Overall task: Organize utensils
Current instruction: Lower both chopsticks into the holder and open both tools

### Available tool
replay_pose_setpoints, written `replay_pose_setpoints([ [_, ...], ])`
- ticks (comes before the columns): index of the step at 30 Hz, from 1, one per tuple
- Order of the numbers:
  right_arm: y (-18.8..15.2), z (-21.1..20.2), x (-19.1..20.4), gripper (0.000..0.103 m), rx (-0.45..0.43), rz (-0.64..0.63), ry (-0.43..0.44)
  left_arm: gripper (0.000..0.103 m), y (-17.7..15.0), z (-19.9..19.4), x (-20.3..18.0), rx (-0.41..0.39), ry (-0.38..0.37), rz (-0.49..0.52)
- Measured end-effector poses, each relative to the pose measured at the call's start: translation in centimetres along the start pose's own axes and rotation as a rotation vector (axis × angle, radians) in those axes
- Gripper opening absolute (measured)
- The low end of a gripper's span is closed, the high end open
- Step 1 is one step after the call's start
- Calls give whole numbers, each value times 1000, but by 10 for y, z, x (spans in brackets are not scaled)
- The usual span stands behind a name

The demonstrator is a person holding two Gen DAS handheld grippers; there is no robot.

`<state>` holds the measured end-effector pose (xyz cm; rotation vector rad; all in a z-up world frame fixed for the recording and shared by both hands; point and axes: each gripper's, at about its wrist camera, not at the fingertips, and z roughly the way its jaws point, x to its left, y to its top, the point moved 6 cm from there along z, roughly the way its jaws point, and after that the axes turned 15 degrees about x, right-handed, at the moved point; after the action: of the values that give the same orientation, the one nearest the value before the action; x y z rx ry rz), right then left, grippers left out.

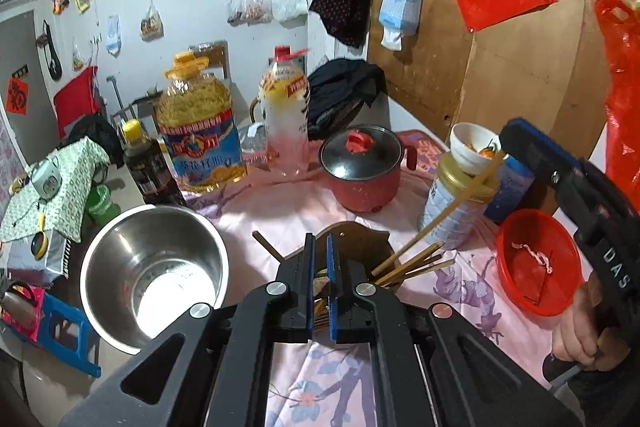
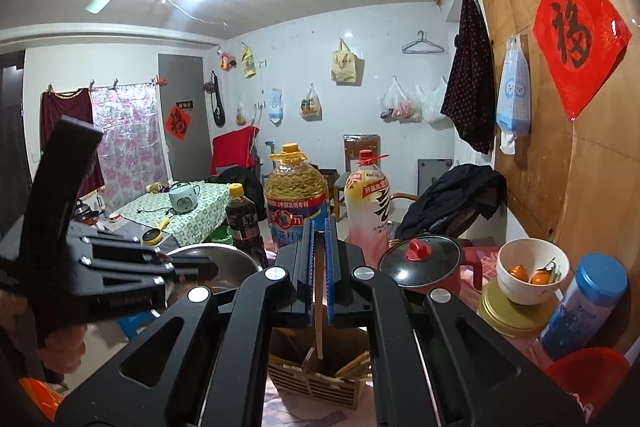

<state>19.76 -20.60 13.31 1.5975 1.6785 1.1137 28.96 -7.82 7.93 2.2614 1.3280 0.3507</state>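
Your left claw (image 1: 321,251) is closed, its blue pads pinching what looks like a brown wooden utensil; only a sliver of it shows between the jaws, so you cannot tell which kind. Your right claw (image 2: 319,231) is closed on a single chopstick (image 2: 318,311), which hangs down from the pads toward the brown holder (image 2: 316,379) below it. In the left wrist view that chopstick slants up and right from the holder to your right claw near the right edge. The holder stands on the pink flowered desk (image 1: 256,219), with more chopsticks (image 1: 416,265) fanning out of it to the right. A steel bowl (image 1: 154,273) sits left of the holder, a red basket (image 1: 538,263) to its right, and a red lidded pot (image 1: 362,167) farther back.
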Motion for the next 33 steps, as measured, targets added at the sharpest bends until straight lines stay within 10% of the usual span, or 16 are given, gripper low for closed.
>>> replay_pose_setpoints([
  [10,-33,79,-14,6,161,44,31,9,2,74,21,129,-21,-34],
  [13,-53,101,-16,11,236,48,19,62,-2,87,26,149,12,-54],
  [33,-52,37,8,24,165,20,-44,78,-33,35,40,60,112,-151],
])
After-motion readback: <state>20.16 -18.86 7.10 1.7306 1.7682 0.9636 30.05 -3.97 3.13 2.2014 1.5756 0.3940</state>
